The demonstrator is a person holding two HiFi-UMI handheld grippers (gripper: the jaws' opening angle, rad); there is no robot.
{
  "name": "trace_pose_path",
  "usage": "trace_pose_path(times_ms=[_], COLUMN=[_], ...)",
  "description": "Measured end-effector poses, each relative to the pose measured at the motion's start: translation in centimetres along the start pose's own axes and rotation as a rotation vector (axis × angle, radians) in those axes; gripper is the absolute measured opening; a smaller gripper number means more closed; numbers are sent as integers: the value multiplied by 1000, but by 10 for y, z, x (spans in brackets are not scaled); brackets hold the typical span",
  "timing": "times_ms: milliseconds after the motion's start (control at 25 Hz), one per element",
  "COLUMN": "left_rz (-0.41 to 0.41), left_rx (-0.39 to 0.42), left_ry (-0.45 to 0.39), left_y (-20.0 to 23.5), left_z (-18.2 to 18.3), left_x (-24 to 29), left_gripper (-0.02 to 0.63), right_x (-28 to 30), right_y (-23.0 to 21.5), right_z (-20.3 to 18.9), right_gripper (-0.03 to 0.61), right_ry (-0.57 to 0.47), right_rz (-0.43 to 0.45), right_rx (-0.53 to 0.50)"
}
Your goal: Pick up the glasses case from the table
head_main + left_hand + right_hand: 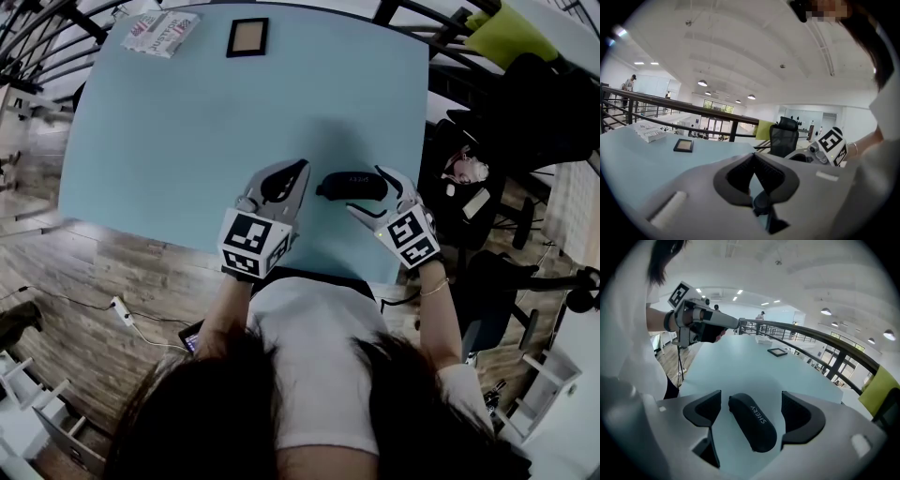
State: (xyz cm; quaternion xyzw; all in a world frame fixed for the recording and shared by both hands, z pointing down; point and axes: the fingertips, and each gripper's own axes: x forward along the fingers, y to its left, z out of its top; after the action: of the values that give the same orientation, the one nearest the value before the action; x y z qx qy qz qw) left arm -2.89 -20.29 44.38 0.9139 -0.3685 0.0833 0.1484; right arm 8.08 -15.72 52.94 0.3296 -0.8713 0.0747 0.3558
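The black glasses case lies flat on the light blue table, near its front edge. My right gripper is open, one jaw on each side of the case. In the right gripper view the case, with white lettering on top, rests on the table between the two dark pads, with a gap on both sides. My left gripper hovers just left of the case, with nothing in it. Its jaws meet at the tips in the left gripper view.
A small dark picture frame and a printed packet lie at the table's far edge. A railing runs behind the table. Black office chairs and bags stand to the right. Wood floor lies below the front edge.
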Motion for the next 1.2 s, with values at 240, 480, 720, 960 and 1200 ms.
trace_pose_path(times_ms=[240, 480, 720, 960, 1200], left_rz=[1, -4, 1, 9, 8], left_rx=[-21, -33, -44, -58, -63], left_ry=[18, 29, 52, 79, 89], left_y=[0, -5, -3, -4, -8], left_z=[-14, -24, -35, -51, -57], left_x=[2, 6, 7, 8, 14], left_gripper=[57, 57, 57, 57, 57], right_x=[20, 35, 49, 58, 67], right_y=[7, 8, 6, 4, 2], right_z=[-34, -54, -73, -87, -96], right_gripper=[376, 376, 376, 376, 374], right_ry=[130, 194, 249, 287, 322], right_rz=[58, 89, 110, 143, 187], right_rx=[-77, -149, -205, -260, -323])
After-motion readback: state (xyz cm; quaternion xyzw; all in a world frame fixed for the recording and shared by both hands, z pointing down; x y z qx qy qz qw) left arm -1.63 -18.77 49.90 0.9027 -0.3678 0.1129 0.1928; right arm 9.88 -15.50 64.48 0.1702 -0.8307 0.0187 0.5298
